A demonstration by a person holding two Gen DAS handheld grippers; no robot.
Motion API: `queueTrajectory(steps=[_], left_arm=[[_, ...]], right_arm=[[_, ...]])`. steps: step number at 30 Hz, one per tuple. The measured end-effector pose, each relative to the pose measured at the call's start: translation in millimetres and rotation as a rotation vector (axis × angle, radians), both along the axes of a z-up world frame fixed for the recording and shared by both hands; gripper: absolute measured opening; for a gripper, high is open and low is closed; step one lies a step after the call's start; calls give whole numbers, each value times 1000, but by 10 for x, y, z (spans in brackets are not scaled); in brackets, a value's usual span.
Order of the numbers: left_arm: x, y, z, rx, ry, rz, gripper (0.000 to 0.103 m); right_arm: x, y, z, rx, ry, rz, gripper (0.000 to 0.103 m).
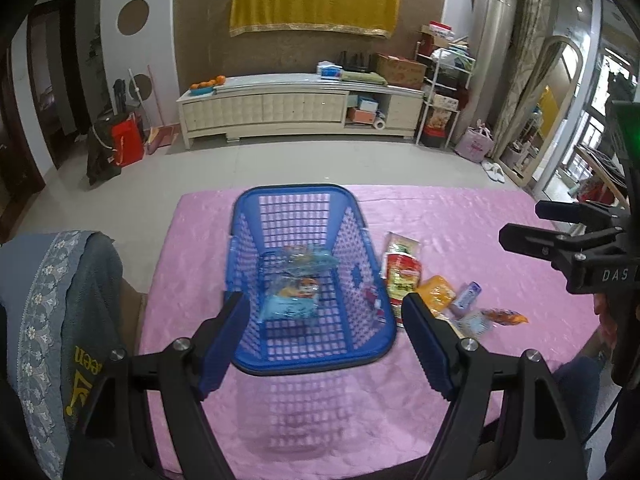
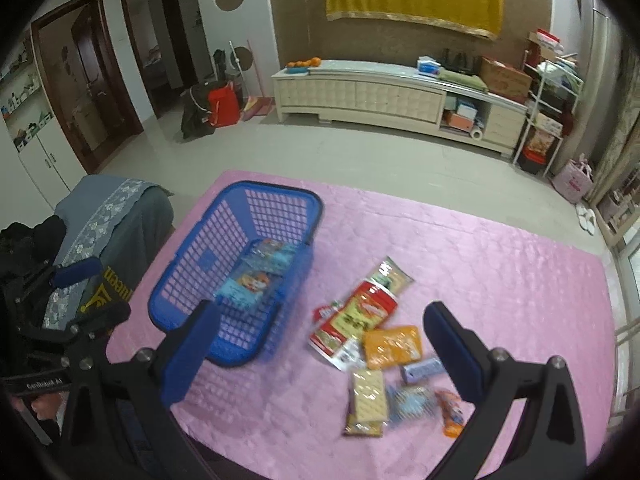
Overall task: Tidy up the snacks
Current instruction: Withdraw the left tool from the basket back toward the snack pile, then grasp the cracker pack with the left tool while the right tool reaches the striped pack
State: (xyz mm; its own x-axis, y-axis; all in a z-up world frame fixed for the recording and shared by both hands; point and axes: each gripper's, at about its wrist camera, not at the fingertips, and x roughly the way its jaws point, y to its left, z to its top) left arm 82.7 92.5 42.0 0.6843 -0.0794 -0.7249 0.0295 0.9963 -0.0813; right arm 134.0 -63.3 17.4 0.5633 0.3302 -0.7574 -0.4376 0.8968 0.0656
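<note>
While both grippers hover above the near edge of the pink-covered table, neither one holds anything. The left gripper has its jaws spread wide, with the near rim of the blue basket seen between its blue finger pads. The right gripper is likewise spread wide, framing the loose snacks between its fingers; in the left wrist view it appears from the side at the table's right edge.

The blue basket stands upright toward the table's left side, roughly midway between the far and near edges. Two light-blue snack packets lie on its floor, one toward the far wall and one nearer the middle.

Just right of the basket, toward the near edge, the remaining snacks lie on the cloth in a loose cluster. A red-and-white bag lies closest to the basket, overlapping a pale packet at its far end. An orange packet touches the red bag's near right side. A small purple packet lies beside it. Nearest the near edge lie a cracker pack, a blue-patterned packet and a small orange wrapper, side by side.

A chair draped in grey-blue cloth stands beside the table's left edge.
</note>
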Motion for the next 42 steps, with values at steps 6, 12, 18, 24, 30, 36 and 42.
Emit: queueTrajectory(steps=[6,12,18,24,30,36,42], left_arm=[[-39,-364,-76,6,16,-41,76],[-28,-711,-263,6,52,-80,76],[15,-992,-524,-19,100,-103,76],[72,-1292,-810,0,149,-125,76],[245,-1512,-1042,-23,205,-126,76],[469,-1660,-1258,-44,272,-101,76],[727,-1794,-1519,-33,352,-58,76]], right_arm=[[-124,-371,-89,-12,-3,-38,103],[-207,-721,-279,-26,7,-57,103],[-234,-1004,-578,-56,45,-70,103],[-219,-1226,-897,-56,131,-76,103],[-137,-1403,-1122,-48,194,-97,103],[-3,-1519,-1300,-41,236,-121,103],[237,-1564,-1455,-61,228,-147,103]])
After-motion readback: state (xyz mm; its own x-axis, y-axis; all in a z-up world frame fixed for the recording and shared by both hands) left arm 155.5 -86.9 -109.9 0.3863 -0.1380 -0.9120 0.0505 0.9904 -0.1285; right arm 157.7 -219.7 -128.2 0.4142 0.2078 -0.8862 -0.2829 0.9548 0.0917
